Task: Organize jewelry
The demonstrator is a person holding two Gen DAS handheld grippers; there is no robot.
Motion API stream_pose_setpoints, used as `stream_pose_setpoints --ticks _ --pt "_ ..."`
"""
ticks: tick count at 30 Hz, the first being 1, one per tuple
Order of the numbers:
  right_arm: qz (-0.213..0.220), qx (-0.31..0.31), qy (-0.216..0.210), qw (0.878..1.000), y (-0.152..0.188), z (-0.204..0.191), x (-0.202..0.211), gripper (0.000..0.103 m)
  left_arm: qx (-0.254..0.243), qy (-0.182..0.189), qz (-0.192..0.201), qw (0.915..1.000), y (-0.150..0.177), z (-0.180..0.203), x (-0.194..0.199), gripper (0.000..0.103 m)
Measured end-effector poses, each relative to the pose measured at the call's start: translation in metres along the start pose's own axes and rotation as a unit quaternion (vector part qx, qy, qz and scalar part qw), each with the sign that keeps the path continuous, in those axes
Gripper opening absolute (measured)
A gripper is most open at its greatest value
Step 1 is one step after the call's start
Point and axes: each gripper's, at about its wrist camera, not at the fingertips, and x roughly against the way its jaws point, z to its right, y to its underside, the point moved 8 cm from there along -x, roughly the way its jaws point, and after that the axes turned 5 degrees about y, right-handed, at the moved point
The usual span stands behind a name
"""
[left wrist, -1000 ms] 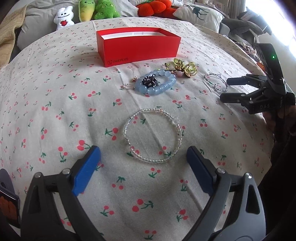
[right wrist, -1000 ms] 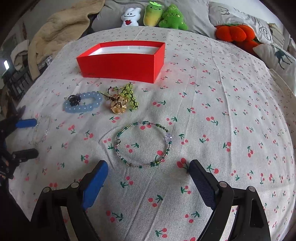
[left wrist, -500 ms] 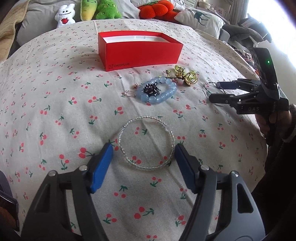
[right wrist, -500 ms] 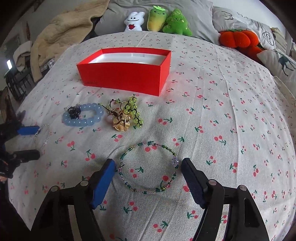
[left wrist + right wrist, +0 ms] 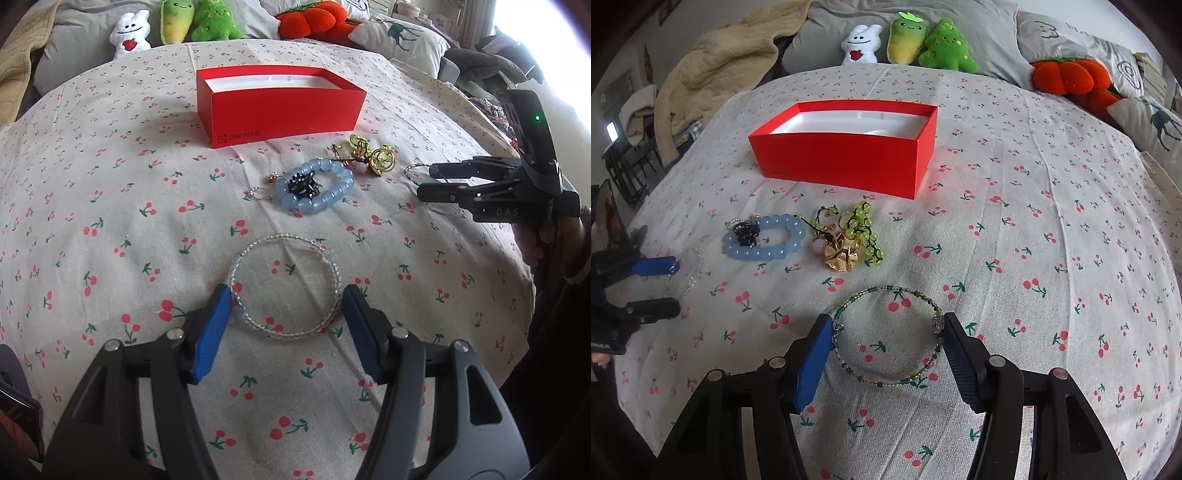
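My left gripper [image 5: 286,299] is open, its blue fingers on either side of a clear beaded bracelet [image 5: 334,275] lying flat on the cherry-print cloth. My right gripper [image 5: 882,328] is open around a green beaded bracelet [image 5: 905,380], both pads touching its sides. Beyond them lie a blue bead bracelet [image 5: 334,194] with a black piece inside, a gold ornament [image 5: 840,256] and a yellow-green bead string [image 5: 866,229]. An open red box [image 5: 846,158] with a white lining stands farther back. Each gripper shows in the other's view, the right one [image 5: 424,181] and the left one [image 5: 674,284].
Plush toys [image 5: 908,40] and an orange plush [image 5: 1071,77] line the pillows at the back. A beige blanket [image 5: 720,70] lies at the back left. The bed edge drops away at the right in the left wrist view.
Both grippers have moved forward and down and narrowed, so each now brackets its bracelet closely. The bracelets have not been lifted.
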Motion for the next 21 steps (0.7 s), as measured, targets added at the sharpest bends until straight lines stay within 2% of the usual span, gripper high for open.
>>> stream_pose_setpoints --ticks 8,12,21 --pt "0.0 -0.007 -0.002 1.0 -0.002 0.002 0.003 0.061 -0.003 -0.006 0.0 1.0 -0.004 -0.002 -0.005 0.067" --pt "0.0 -0.011 -0.002 1.0 -0.004 0.003 0.004 0.061 -0.003 -0.002 -0.001 1.0 -0.005 -0.001 -0.004 0.059" --pt "0.004 -0.022 -0.008 1.0 -0.015 0.002 0.009 0.061 0.008 0.001 0.001 1.0 -0.01 -0.004 -0.001 0.057"
